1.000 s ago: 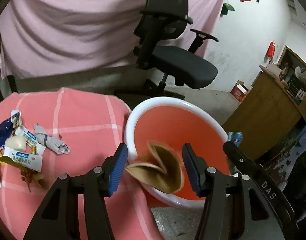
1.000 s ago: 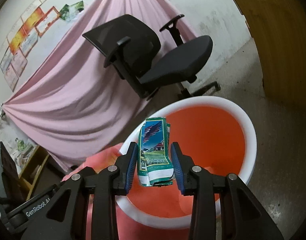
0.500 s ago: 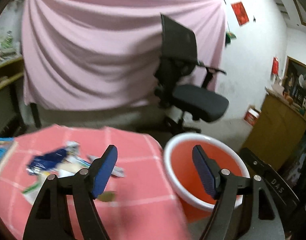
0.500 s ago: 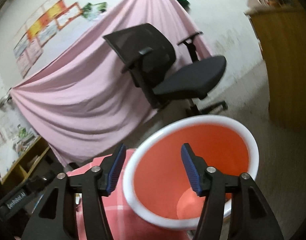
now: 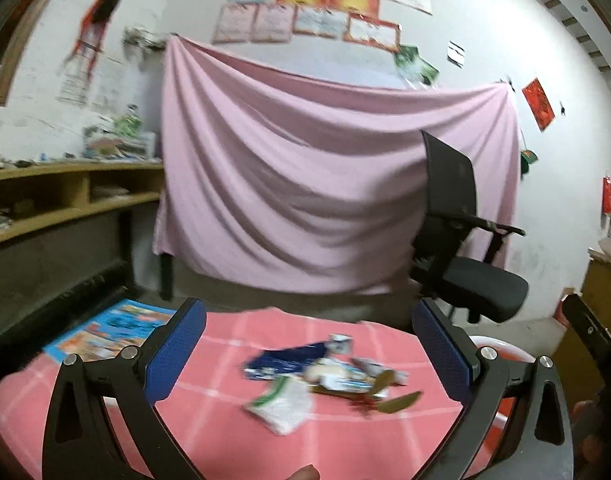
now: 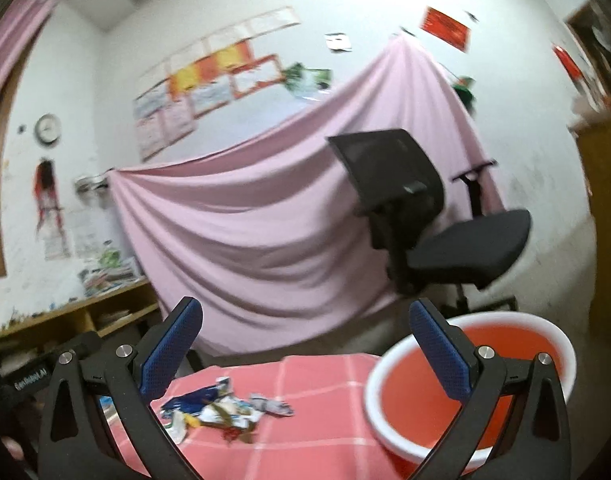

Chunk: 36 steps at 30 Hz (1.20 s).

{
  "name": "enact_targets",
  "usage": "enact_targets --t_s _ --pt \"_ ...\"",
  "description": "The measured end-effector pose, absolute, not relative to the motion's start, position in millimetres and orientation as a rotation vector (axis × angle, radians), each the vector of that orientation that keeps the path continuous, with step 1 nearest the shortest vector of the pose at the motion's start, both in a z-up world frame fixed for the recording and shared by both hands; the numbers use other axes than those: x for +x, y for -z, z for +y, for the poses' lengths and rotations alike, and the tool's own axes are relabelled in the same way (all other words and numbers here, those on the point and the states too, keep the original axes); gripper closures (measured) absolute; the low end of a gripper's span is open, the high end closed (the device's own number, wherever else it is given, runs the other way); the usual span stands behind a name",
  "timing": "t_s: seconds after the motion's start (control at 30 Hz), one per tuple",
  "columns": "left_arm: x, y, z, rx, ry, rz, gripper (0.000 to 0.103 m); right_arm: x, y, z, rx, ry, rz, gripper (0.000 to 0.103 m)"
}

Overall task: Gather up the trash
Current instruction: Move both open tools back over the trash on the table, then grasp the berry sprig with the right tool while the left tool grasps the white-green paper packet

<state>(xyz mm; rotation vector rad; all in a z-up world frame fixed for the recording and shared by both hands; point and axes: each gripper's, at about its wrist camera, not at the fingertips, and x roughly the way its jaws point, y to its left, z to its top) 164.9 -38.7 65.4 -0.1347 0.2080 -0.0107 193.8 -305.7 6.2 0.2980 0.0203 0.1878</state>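
My left claw (image 5: 308, 350) is spreading its jaws wide, blue pads far apart, nothing between them. My right claw (image 6: 305, 346) is opening wide as well, and it too is empty.

Just past my left claw, at about twelve o'clock, lies the counter under its pink cloth with white checks (image 5: 225, 364). On the cloth, between my left pads and slightly toward one o'clock, sits the pile of crumpled wrappers and scraps (image 5: 325, 376): a dark blue foil packet (image 5: 281, 362), a white packet with a green stripe (image 5: 281, 404), and some brown leaf-like bits (image 5: 393, 398) at its right edge. All of it is blurred, so I cannot tell the pieces apart more closely. From my right claw the same pile shows at about eleven o'clock, near the left pad.

The round plastic basin, orange inside with a white rim (image 6: 471, 384), stands at two o'clock from my right claw, just beside the counter's right edge; my right pad crosses in front of it. What lies inside it I cannot make out.

A colourful printed booklet (image 5: 113, 328) lies at ten o'clock from my left claw, beyond the counter's left edge.

Farther off, at one to two o'clock, stands a black mesh-backed office chair (image 6: 421, 216). Behind everything hangs a pale pink draped sheet (image 5: 305, 184) on the white wall, and wooden shelves (image 5: 65, 196) run along at nine o'clock.
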Motion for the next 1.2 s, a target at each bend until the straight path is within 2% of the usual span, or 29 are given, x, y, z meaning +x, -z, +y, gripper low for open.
enact_targets --t_s 0.33,0.6,0.77,0.8,0.83,0.9,1.0,1.07,1.13,1.2 --pt "133 -29 0 -0.06 -0.085 0.145 0.002 180 2 -242 0.087 -0.222 -0.039 0.0" --pt "166 -7 2 -0.055 -0.033 0.315 0.002 229 27 -220 -0.005 -0.139 0.228 0.0" --pt "211 8 -2 -0.052 0.027 0.521 0.002 259 39 -228 0.049 -0.193 0.379 0.01" --pt "221 12 -2 -0.047 0.042 0.565 0.002 260 43 -228 0.053 -0.207 0.397 0.018" --pt "234 20 -3 -0.048 0.077 0.628 0.002 264 45 -228 0.055 -0.219 0.418 0.023" --pt "250 31 -5 -0.059 0.121 0.707 0.003 265 47 -225 0.054 -0.238 0.443 0.023" --pt "265 45 -6 -0.093 0.163 0.792 0.019 270 52 -220 0.045 -0.27 0.488 0.03" --pt "270 50 -6 -0.115 0.179 0.825 0.039 278 57 -215 0.034 -0.288 0.536 0.034" --pt "273 54 -6 -0.135 0.194 0.845 0.047 286 62 -211 0.029 -0.301 0.588 0.047" --pt "273 53 -7 -0.146 0.208 0.842 0.057 291 67 -210 0.03 -0.308 0.625 0.053"
